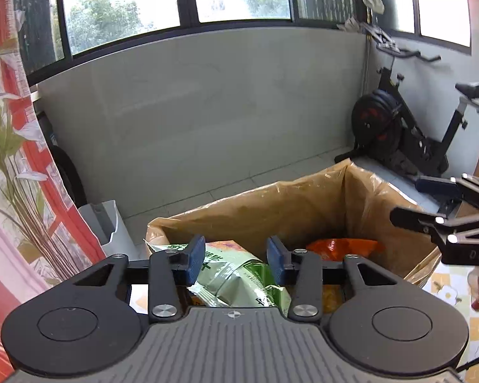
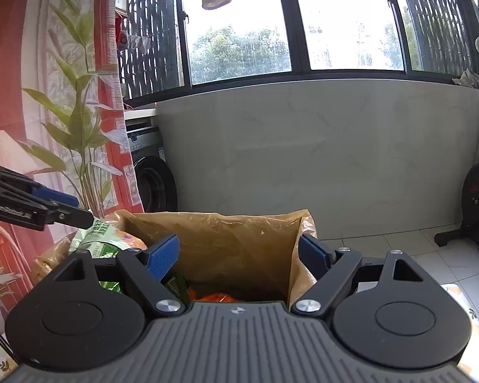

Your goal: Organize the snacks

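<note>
Left gripper (image 1: 236, 255): jaws standing apart, green snack packet (image 1: 239, 277) lying between them inside the brown bag (image 1: 303, 204). Right gripper (image 2: 239, 255): jaws gaping wide, straddling bag's rim.

We see the left black two-finger gripper (image 1: 236, 255) from its own camera: grey ribbed housing with a small crosshair mark, two round black discs on either side of that housing, black link arms with silver round-head screws, blue textured pads (image 1: 196, 257) at the finger ends. The right black two-finger gripper (image 2: 239, 255) has the same build: grey ribbed housing, crosshair mark, black discs either side of it, silver screws, blue ribbed pads (image 2: 163, 255). In the right view, the left unit's side carries white "GenRobot.AI" lettering. In the left view, the right unit's side shows faint letters "DAS" and silver rivets. Thin black cable runs below it.
</note>
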{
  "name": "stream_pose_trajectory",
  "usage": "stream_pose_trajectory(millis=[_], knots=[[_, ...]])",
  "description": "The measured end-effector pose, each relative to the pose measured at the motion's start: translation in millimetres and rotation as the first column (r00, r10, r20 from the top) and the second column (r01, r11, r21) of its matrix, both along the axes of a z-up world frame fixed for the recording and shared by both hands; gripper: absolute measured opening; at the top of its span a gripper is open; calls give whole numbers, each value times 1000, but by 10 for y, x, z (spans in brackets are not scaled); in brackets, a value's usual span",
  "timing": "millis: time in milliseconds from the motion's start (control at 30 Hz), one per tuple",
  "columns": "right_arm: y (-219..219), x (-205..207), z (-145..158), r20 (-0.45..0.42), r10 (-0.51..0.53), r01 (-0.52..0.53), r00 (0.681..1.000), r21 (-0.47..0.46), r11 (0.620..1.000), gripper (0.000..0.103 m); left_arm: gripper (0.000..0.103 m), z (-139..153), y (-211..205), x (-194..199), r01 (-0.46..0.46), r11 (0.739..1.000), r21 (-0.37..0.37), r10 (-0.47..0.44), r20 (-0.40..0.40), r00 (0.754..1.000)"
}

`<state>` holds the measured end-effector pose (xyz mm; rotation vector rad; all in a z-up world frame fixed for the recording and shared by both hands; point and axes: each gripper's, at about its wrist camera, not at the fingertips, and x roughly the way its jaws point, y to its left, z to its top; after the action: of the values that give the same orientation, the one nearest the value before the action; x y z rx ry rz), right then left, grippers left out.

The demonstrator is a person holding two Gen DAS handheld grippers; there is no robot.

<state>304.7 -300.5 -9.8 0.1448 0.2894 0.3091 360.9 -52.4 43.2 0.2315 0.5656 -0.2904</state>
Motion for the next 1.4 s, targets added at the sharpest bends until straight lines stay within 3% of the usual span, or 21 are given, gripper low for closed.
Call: stream_pose_trajectory(millis=[333,367,433,467,600,800,967,1033,1133,1267,1400], knots=[[-53,-543,-6,25,123,-123,992,-15,992,84,48,82,226,-714,-83,990,-110,92,82,992],[-63,-593,-1,25,128,-128,991,-14,992,84,49,101,255,-785,-95,989,-111,105,84,991],[-73,-693,11,24,131,-131,991,-12,991,84,67,110,321,-961,-131,985,-111,141,95,985],[-79,-740,9,22,131,-130,991,-12,991,84,70,103,360,-1049,-140,983,-119,152,103,983],[-82,-939,-77,4,121,-121,993,-22,992,84,72,8,504,-1388,-166,975,-148,181,96,979],[-65,-1212,-382,-42,82,-81,996,10,997,84,73,-409,560,-1787,-159,963,-216,177,64,982],[117,-1358,-738,-62,59,-66,996,-111,992,72,74,-1013,456,-1876,-156,956,-246,158,-13,987],[145,-1368,-892,-84,67,-76,994,-115,990,70,74,-1178,402,-1873,-162,956,-243,159,-31,987],[153,-1364,-1076,-91,61,-71,994,-115,991,70,74,-1369,309,-1891,-156,959,-236,154,-24,988],[205,-1312,-1309,-80,41,-53,996,-156,986,70,74,-1546,186,-1902,-199,966,-168,204,13,979],[200,-1277,-1528,-102,35,-50,994,-142,989,70,74,-1667,201,-1912,-221,952,-211,229,11,973]])
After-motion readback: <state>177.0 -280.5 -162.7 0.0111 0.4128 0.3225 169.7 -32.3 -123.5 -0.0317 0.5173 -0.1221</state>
